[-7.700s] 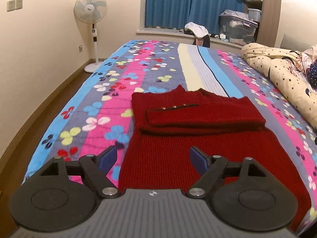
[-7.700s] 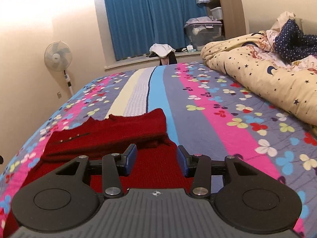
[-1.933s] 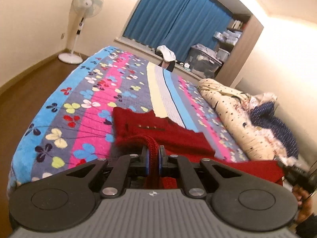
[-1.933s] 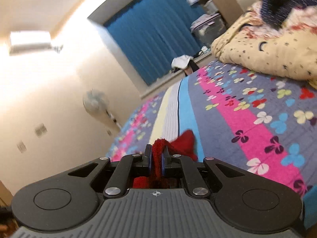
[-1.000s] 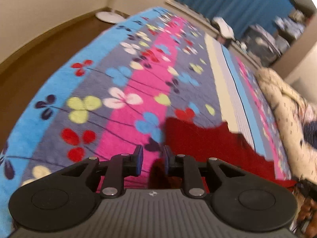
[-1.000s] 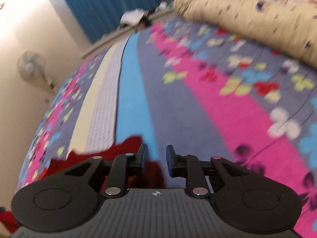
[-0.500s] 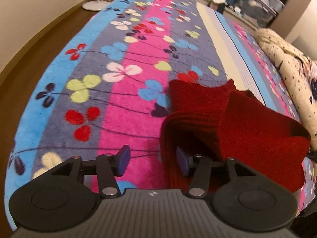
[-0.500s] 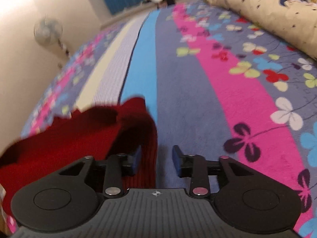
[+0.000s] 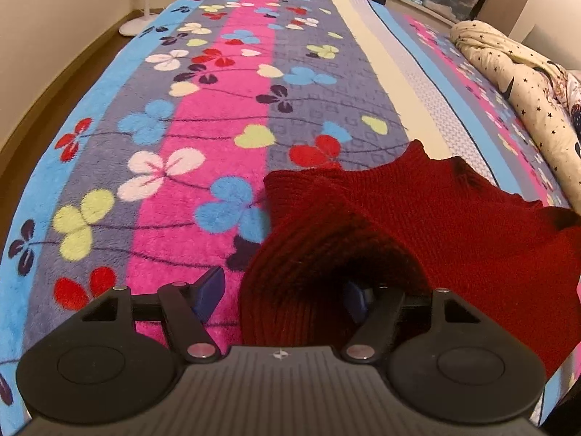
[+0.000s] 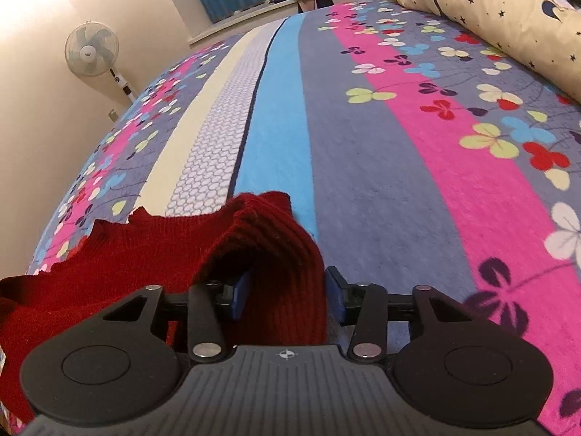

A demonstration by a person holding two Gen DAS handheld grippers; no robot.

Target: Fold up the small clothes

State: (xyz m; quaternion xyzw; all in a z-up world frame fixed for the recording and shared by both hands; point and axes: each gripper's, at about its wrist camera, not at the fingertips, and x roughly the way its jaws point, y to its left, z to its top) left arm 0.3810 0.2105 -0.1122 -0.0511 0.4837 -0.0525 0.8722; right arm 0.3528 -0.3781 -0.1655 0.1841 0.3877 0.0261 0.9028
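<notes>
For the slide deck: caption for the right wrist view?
Right gripper opening around a fold of dark red knitted sweater on flowered fleece blanket.

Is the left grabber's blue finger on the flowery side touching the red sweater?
Apart. In the left wrist view, the blue finger has pink blanket showing between it and the red sweater. The left gripper is opening, sweater between its jaws.

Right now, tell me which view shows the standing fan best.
The right wrist view: the standing fan shows its whole head and pole against the wall beside the bed. The left wrist view catches only its base and lower pole at the top edge.
</notes>
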